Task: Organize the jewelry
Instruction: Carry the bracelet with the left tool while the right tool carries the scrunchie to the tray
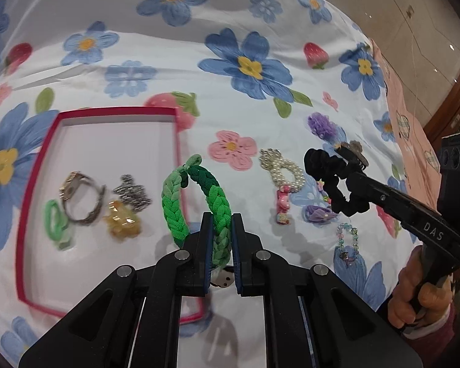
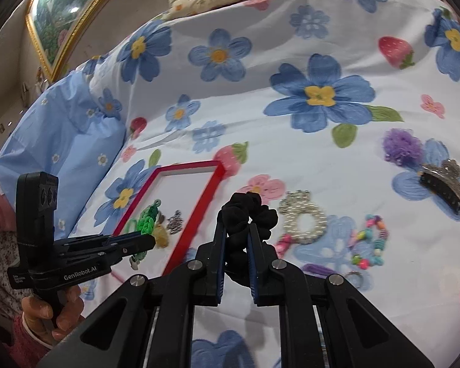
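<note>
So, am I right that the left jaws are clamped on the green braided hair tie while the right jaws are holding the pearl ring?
Not quite. The left gripper is indeed shut on the green braided hair tie, but the right gripper holds the black scrunchie, not the pearl ring, which lies on the floral bedspread beside it. The right wrist view shows this.

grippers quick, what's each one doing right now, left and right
Left gripper: shut on the green braided hair tie, lifted beside the red-rimmed tray.
Right gripper: shut on the black scrunchie, held above the bedspread.
</note>
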